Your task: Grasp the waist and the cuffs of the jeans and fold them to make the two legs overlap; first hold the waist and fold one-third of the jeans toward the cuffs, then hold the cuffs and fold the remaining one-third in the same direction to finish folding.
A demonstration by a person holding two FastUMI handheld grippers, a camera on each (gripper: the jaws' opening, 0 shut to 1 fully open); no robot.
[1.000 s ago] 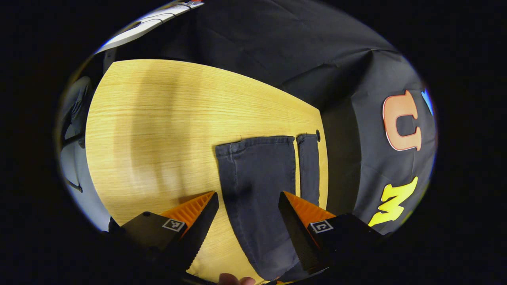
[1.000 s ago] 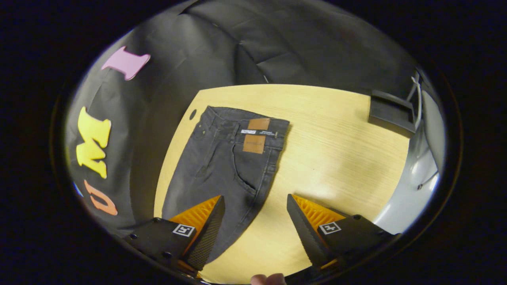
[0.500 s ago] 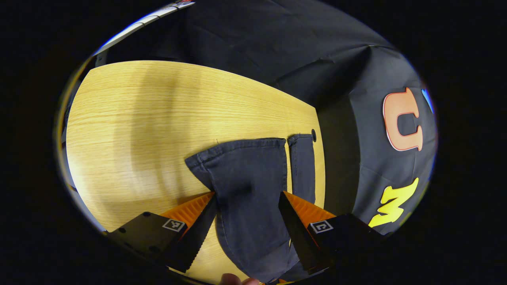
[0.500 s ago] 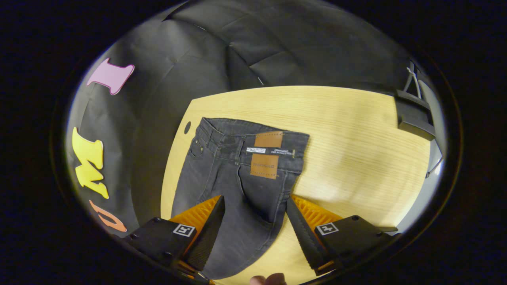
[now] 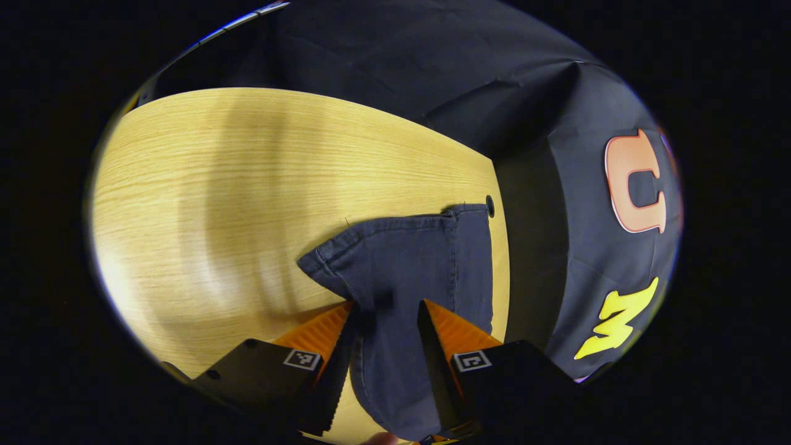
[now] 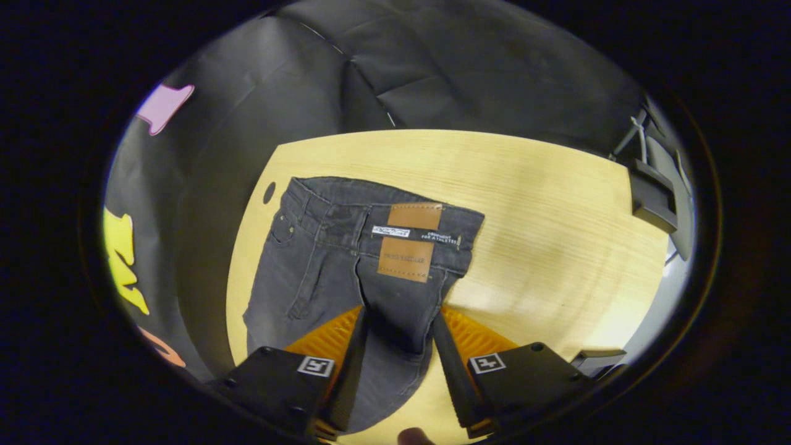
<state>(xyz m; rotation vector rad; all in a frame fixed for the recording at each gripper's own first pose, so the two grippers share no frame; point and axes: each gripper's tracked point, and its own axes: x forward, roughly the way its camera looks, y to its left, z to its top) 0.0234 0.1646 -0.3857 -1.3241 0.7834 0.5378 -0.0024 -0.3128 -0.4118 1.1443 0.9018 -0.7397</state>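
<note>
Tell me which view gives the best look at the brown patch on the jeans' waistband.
The right gripper view: the brown patch faces the camera on the waistband, beyond the right claw, which is closed on the jeans. The left gripper view looks at the cuff end of the jeans, bunched between the left claw.

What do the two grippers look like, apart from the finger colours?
The left gripper and right gripper both have two wedge-shaped fingers with ribbed outer faces and toothed inner edges. Each finger sits on a black block bearing a small square black-and-white marker.
</note>
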